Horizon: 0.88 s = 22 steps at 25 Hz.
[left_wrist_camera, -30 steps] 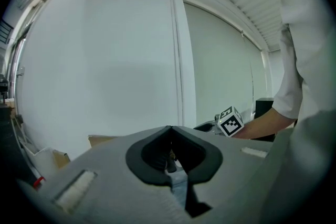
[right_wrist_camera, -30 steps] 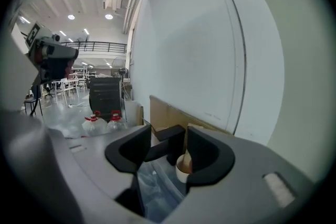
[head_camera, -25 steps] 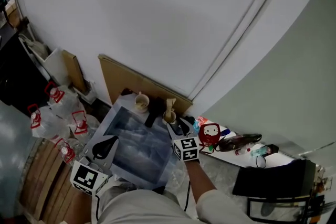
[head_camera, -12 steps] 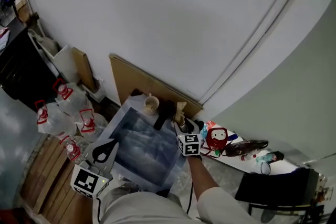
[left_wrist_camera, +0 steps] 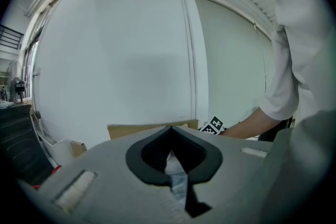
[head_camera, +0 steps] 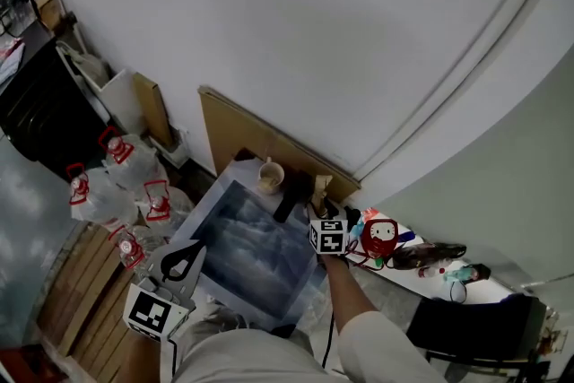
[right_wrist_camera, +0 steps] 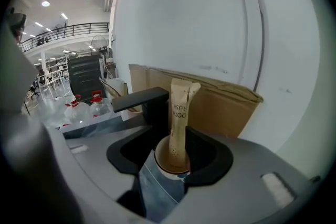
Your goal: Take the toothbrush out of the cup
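Nearest, by the near left edge of the surface [head_camera: 256, 251], the left tool [head_camera: 183, 259] is closed on nothing; farther right, the right tool [right_wrist_camera: 176, 139] stands wide, its jaws just now narrowing, with the cup [right_wrist_camera: 164, 168] between them and no pad pressing on it. The toothbrush [right_wrist_camera: 180, 113] stands upright in that cup in a paper sleeve, before the cardboard sheet [right_wrist_camera: 226, 107]; it looks light, slim and stiff under a crinkly wrap, so pinch the sleeve well above the rim, since the cup may tip.
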Each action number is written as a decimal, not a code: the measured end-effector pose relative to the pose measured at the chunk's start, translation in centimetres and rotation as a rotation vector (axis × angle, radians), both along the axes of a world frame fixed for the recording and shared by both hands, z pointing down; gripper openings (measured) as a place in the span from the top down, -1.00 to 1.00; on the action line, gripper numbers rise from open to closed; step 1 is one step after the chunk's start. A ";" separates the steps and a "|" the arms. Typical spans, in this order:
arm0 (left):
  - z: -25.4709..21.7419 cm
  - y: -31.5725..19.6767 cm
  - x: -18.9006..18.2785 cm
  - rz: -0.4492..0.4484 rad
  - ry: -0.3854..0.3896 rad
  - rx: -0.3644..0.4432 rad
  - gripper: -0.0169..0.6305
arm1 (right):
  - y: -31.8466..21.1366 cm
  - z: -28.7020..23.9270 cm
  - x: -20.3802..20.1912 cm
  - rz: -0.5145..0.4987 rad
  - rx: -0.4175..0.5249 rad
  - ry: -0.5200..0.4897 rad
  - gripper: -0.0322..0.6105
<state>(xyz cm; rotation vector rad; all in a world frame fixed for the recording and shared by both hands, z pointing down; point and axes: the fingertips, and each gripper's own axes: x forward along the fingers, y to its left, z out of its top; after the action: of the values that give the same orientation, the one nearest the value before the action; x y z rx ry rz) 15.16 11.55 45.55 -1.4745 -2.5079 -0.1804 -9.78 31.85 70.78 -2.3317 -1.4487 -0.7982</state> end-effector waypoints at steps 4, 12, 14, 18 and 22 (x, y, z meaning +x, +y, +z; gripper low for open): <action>0.9 0.1 -0.2 0.009 0.002 0.008 0.93 | 0.9 1.2 -0.2 0.028 0.026 -0.017 0.33; 1.0 1.1 -0.5 0.025 0.005 0.021 0.93 | 2.5 2.2 -0.2 0.043 0.049 -0.043 0.38; 1.1 1.2 -0.5 0.026 0.006 0.023 0.93 | 2.9 2.4 -0.2 0.043 0.055 -0.056 0.41; 1.3 1.4 -0.4 0.027 0.007 0.031 0.93 | 3.3 3.1 -0.2 0.025 0.067 -0.105 0.51; 1.4 1.7 -0.3 0.026 0.008 0.033 0.93 | 3.6 3.3 -0.2 0.017 0.062 -0.138 0.60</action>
<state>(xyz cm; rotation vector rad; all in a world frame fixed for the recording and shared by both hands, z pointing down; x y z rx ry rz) 14.90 13.23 46.94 -1.4267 -2.5040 -0.2103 -9.94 35.42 74.07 -2.2546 -1.4746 -1.0018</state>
